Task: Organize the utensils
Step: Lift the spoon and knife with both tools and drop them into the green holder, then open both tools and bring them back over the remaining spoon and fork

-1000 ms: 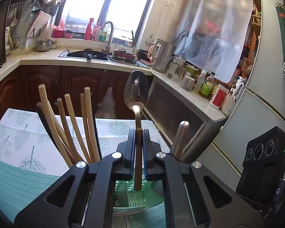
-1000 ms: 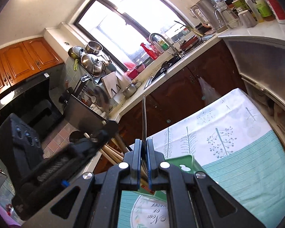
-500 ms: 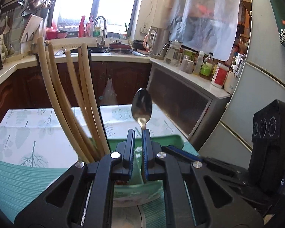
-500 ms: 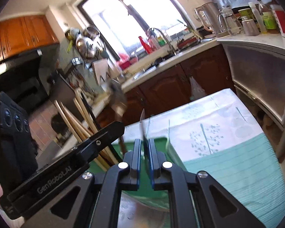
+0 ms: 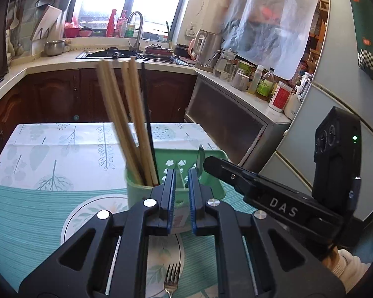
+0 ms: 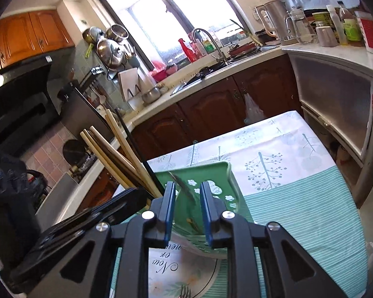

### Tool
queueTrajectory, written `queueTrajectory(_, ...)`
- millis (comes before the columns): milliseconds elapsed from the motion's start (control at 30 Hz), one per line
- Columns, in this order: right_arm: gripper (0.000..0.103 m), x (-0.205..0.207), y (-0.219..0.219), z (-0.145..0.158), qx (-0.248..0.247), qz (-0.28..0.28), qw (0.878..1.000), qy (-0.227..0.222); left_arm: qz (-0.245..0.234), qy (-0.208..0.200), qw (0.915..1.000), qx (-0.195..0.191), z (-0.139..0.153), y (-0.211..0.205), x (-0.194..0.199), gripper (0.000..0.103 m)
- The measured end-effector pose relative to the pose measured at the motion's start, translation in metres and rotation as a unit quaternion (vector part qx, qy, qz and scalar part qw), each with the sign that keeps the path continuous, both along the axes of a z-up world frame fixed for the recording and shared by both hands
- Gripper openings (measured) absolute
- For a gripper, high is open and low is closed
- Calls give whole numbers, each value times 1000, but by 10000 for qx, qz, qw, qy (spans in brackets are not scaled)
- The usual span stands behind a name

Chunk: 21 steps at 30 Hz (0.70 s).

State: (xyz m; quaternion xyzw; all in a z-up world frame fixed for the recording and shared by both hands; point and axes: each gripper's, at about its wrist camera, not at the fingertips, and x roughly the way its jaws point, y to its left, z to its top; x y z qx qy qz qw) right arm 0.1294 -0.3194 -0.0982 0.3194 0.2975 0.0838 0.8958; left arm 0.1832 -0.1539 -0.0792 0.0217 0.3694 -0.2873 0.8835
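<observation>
A green utensil holder (image 5: 212, 155) stands on a plate (image 5: 87, 213), with several wooden chopsticks (image 5: 126, 124) and a black stick leaning in its left cell. My left gripper (image 5: 181, 173) hovers just over the holder's near rim. Its jaws are almost closed and grip nothing; only a thin pale stem inside the holder shows in the slit. My right gripper (image 6: 185, 186) is over the same holder (image 6: 223, 171), and its jaws are opening. A metal blade (image 6: 184, 188) leans between them, free of both pads. In the left wrist view that blade (image 5: 200, 159) pokes up beside the right gripper's finger (image 5: 221, 167).
A fork (image 5: 171, 278) lies on the plate near my left gripper's base. The table carries a striped green mat (image 6: 298, 211) and a leaf-print cloth (image 5: 62, 144). Dark cabinets, a sink counter and a fridge (image 5: 335, 99) ring the table.
The spoon that stood up in my left jaws has sunk out of sight, and that gripper has closed in on the holder. The right jaws have parted from the blade, which now leans in the holder.
</observation>
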Motion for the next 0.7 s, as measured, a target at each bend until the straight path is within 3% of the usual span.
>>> queueTrajectory(100,23,2,4,4,-76,38,10000,29,142,111,9998,61,6,18,-7,8)
queueTrajectory(167,23,0,7,7,-126,50,9999,52,236,232,9993,175,8,27,-11,15)
queueTrajectory(233,23,-2,10,10,-164,59,9998,121,298,383,9982,352,6,38,-18,31)
queueTrajectory(367,23,-16,18,12,-112,109,9994,315,235,684,9949,704,-5,58,-36,34)
queueTrajectory(533,23,-40,37,-2,87,330,9944,1004,102,1482,9810,1244,-36,75,-59,34)
queueTrajectory(700,23,-62,61,-36,353,601,9781,1963,-48,2349,9622,1376,-67,90,-76,34)
